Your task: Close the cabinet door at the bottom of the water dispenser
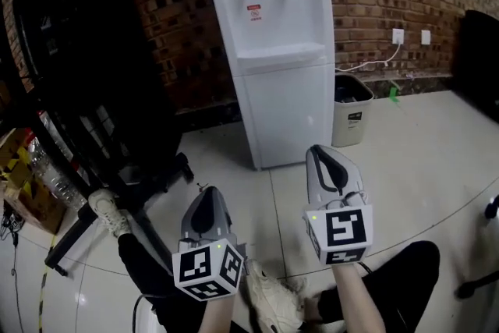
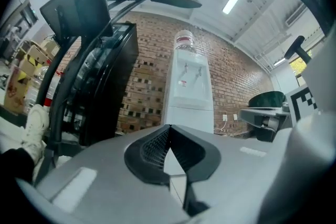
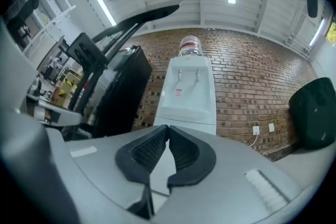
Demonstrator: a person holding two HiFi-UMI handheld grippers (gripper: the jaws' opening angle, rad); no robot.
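Note:
The white water dispenser stands against the brick wall, a bottle on top. Its bottom cabinet door lies flush with the body, shut. My left gripper is held low over the floor, a good way in front of the dispenser, with its tips together and nothing between them. My right gripper is beside it, a little nearer the door, also shut and empty. Both point at the dispenser, which the left gripper and the right gripper each frame above their joined tips.
A grey waste bin stands right of the dispenser below a wall socket. A black frame and chair fill the left, with boxes and bottles behind. My legs and a shoe are below the grippers.

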